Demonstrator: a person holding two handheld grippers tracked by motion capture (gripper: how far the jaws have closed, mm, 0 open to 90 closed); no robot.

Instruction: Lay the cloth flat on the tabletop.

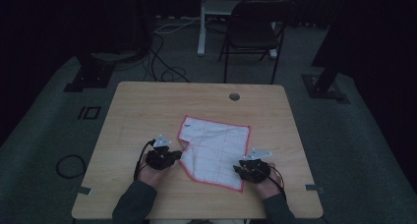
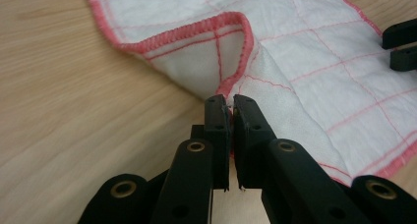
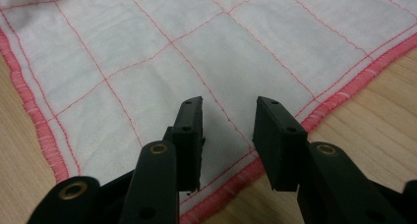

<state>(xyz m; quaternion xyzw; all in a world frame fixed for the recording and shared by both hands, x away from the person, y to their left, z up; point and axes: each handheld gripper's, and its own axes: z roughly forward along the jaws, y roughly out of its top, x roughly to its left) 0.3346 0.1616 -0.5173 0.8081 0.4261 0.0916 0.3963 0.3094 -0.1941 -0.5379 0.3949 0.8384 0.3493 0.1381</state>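
A white cloth (image 1: 215,150) is lying near the table's (image 1: 147,106) front edge. The left gripper (image 2: 229,102) is pinching its folded hem to lift it. The right gripper (image 3: 227,117) is waiting, jaws apart, over the near corner.

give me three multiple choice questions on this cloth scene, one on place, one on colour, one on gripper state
1. Where does the left gripper meet the cloth?
A. at its folded-up left edge
B. at its far right corner
C. in its middle

2. What colour is the cloth's hem?
A. blue
B. red-pink
C. green

3. How does the right gripper stand?
A. shut on the cloth
B. shut on nothing
C. open above the cloth

Answers:
1 A, the left gripper view shows the jaws pinching a raised fold at the hemmed edge.
2 B, the stitched border is red-pink around white fabric.
3 C, the right gripper view shows a wide gap between the jaws with cloth lying flat below, near its near edge.
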